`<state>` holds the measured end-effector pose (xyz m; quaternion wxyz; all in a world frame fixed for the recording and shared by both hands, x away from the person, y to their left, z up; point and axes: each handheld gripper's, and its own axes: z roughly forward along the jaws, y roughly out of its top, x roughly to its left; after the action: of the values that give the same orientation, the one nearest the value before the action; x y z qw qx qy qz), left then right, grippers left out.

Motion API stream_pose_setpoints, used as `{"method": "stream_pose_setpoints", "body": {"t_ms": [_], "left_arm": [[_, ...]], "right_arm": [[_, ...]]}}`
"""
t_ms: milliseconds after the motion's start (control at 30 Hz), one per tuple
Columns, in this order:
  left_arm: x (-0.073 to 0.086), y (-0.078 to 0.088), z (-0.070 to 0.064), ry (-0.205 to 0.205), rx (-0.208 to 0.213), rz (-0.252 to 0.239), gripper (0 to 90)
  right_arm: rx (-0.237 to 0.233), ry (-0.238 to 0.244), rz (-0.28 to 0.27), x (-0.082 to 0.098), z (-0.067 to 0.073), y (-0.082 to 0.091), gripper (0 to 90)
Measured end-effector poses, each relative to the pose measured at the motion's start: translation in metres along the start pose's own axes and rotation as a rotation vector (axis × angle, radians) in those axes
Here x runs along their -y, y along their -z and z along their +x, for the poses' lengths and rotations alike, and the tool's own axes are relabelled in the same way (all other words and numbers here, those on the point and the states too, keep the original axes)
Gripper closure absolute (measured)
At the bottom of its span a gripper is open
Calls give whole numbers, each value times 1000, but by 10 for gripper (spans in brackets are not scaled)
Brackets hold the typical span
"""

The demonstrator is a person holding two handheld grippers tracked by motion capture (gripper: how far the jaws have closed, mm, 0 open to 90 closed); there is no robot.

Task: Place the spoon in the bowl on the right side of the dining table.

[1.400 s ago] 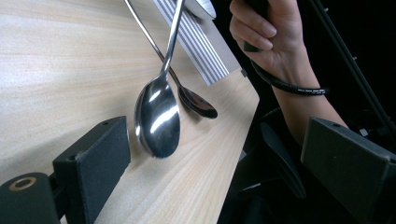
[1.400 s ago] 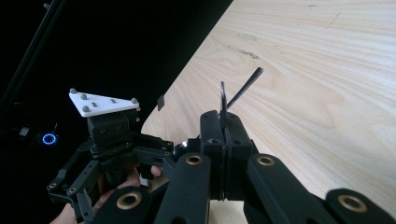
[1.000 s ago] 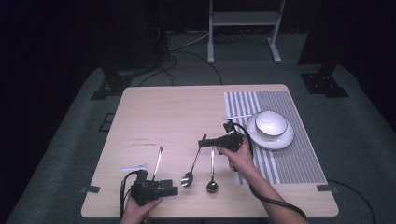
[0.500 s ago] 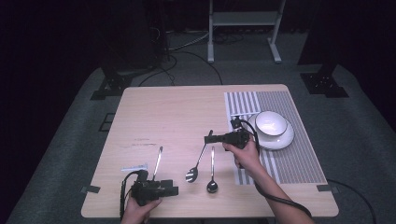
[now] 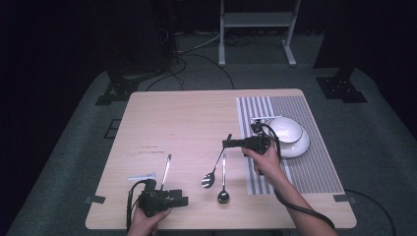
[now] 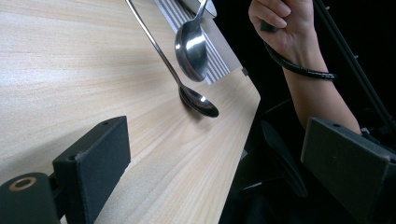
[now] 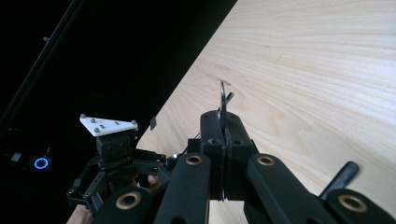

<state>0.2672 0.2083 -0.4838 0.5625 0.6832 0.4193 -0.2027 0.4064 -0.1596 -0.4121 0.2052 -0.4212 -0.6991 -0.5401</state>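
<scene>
The right tongs are seen clamped tight on the handle of a spoon, which hangs tilted from them with its bowl low and toward the person; the thin handle edge is seen pinched between the closed jaws in the right gripper view. The grip near the handle's end lets the bowl swing free of the counter, which suits carrying. This held spoon is just left of the striped mat, above the counter's bare wood. A second spoon lies flat beside it, bowl toward the person, and a third utensil, whose head cannot be made out, lies farther left of the mat. A white bowl on a plate sits on the mat, so the cutlery is probably being laid out beside it. The left tongs are held well left of the mat at the near edge, jaws spread wide with nothing between them, apparently parked out of the way; in the left gripper view the hanging spoon is seen over the resting one.
</scene>
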Motion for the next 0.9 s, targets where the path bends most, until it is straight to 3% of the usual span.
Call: {"method": "stream_pose_setpoints", "body": {"t_ms": [900], "left_arm": [[0, 0, -1, -6, 2, 0, 69]], "right_arm": [[49, -17, -58, -5, -9, 39, 890]]}}
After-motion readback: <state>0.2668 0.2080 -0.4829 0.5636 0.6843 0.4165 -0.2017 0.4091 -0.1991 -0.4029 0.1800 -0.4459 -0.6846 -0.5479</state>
